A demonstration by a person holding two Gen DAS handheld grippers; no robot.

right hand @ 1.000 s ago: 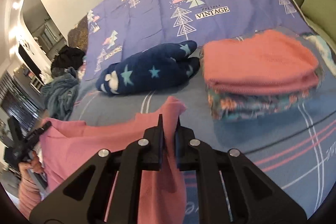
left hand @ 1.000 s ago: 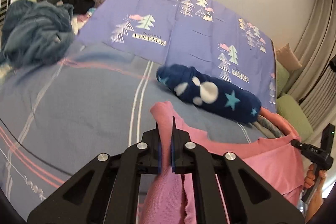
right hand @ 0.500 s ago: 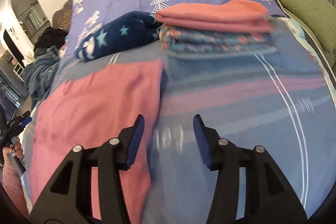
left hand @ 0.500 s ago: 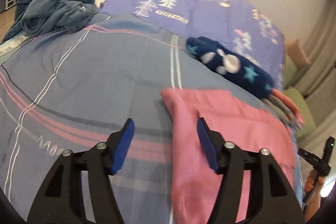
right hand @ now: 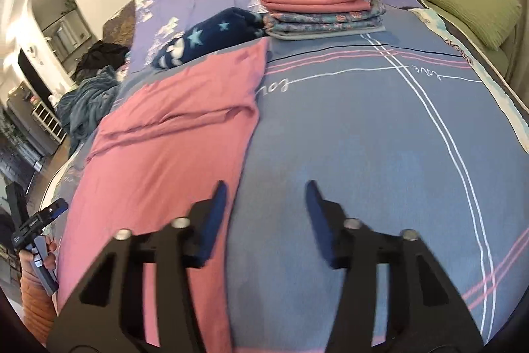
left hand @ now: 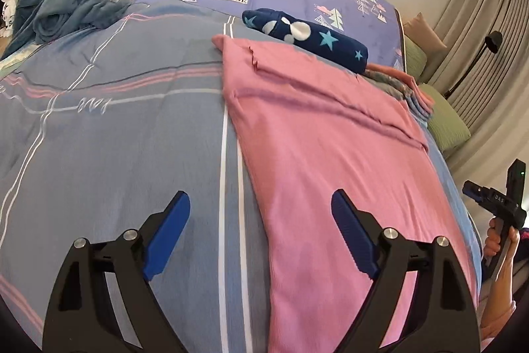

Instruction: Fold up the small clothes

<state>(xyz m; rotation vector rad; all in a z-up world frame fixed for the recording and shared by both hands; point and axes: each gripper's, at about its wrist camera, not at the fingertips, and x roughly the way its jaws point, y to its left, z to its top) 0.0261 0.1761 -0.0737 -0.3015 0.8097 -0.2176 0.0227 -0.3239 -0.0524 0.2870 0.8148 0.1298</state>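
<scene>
pink knit cloth (left hand: 330,161) flat, long rectangle, ahead; left gripper (left hand: 261,220) jaws just widened, empty; right gripper (right hand: 266,207) part-open, narrowing, empty.

Both wrist views look down across the pink cloth (left hand: 330,138).

A home bedroom: a made bed (left hand: 99,138) with patterned bedding, folded clothes (right hand: 324,14), curtains (left hand: 479,22) and green cushions (right hand: 472,9).

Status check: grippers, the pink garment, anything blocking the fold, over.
Left gripper open, just widened; right gripper open, just narrowed; both empty. Pink garment flat on bed. Nothing on it.
</scene>
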